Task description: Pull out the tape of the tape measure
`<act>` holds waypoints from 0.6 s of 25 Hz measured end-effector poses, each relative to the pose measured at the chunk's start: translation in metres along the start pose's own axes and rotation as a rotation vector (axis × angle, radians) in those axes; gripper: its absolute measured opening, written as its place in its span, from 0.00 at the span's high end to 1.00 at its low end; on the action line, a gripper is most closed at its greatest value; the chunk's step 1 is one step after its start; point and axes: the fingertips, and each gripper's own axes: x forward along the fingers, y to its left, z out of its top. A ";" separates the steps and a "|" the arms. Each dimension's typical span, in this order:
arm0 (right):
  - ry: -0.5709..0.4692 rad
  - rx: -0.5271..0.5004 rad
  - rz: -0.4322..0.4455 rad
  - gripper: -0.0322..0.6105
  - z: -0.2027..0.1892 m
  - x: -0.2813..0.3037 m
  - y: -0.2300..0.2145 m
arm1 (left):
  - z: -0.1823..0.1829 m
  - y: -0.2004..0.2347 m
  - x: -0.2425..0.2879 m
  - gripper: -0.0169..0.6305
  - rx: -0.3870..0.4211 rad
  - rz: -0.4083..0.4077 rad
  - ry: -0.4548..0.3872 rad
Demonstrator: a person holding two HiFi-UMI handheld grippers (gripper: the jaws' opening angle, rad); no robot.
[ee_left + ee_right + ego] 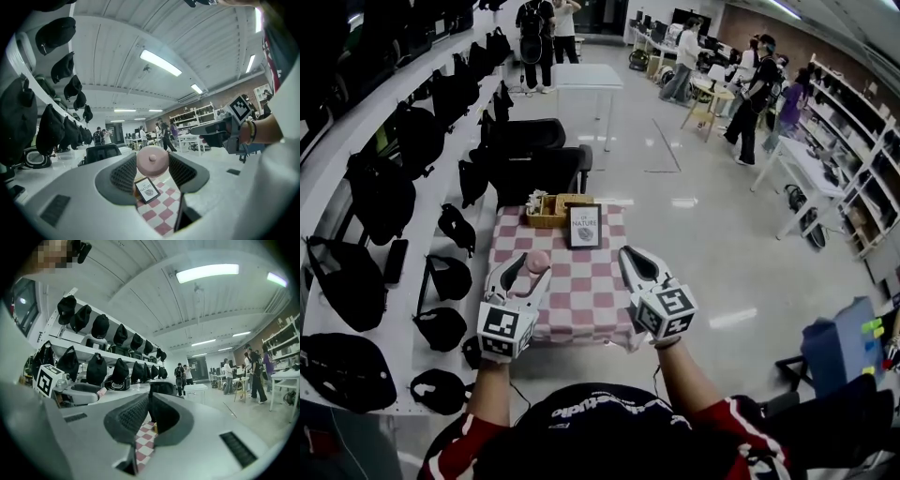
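A round pink tape measure with a small knob at its centre sits between the pads of my left gripper, which is shut on it and holds it above the checkered table. From the head view the pink case shows at the tip of the left gripper. No tape shows out of the case. My right gripper hovers beside it on the right, apart from the case. Its jaws are shut together on nothing.
A framed card stands at the table's far side, with a wooden box behind it. Black chairs stand beyond the table. Shelves with black bags run along the left. People stand far off in the room.
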 end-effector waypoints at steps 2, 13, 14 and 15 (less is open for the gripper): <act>-0.010 -0.006 0.014 0.90 0.002 -0.004 0.000 | 0.002 -0.003 -0.001 0.64 0.005 -0.001 0.006; -0.027 -0.106 0.132 0.85 0.011 -0.009 0.033 | 0.021 -0.012 -0.008 0.64 0.023 -0.012 -0.014; -0.027 -0.116 0.146 0.85 0.011 -0.009 0.038 | 0.023 -0.014 -0.009 0.64 0.025 -0.017 -0.017; -0.026 -0.128 0.160 0.85 0.011 -0.008 0.043 | 0.024 -0.016 -0.009 0.64 0.029 -0.023 -0.021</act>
